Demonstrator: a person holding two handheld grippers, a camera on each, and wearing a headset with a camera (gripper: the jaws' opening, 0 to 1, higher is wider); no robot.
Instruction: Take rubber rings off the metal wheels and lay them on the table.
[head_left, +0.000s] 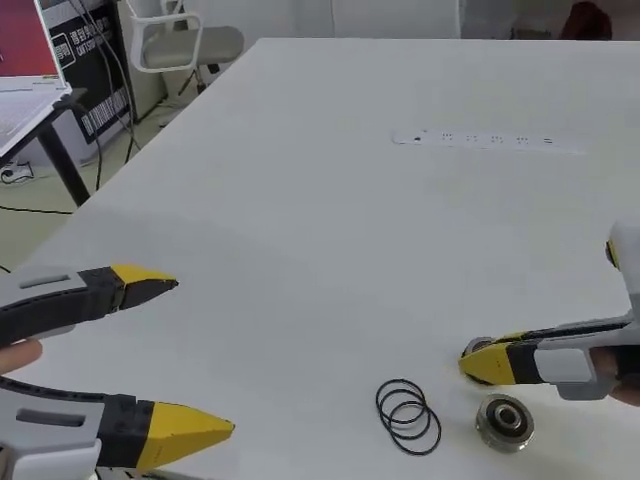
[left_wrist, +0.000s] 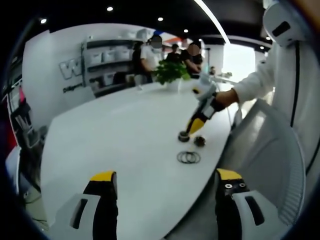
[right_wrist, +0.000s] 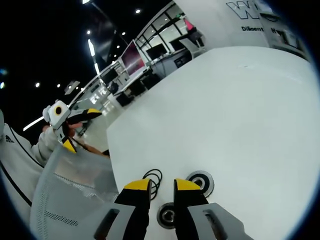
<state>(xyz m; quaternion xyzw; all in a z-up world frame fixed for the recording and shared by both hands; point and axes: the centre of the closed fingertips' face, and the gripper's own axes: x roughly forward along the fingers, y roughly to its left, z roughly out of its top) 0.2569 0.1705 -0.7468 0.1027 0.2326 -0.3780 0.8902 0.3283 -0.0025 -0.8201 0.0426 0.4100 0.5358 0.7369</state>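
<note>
On the white table (head_left: 330, 200), the yellow-tipped left gripper (head_left: 185, 355) gapes wide, the yellow-tipped right gripper (head_left: 472, 363) is narrowed over one round metal wheel (right_wrist: 166, 215), grip unclear, with a second metal wheel (head_left: 504, 420) at its 5 o'clock and the loose black rubber rings (head_left: 408, 415) at its 7 o'clock.

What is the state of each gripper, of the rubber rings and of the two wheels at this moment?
left gripper: open wide, holding nothing.
right gripper: jaws nearly together, tips at the far wheel; whether it grips cannot be told.
rubber rings: three, off the wheels, lying flat and overlapping on the table.
near wheel: lying flat, untouched.
far wheel: on the table, partly hidden by the right gripper.
</note>
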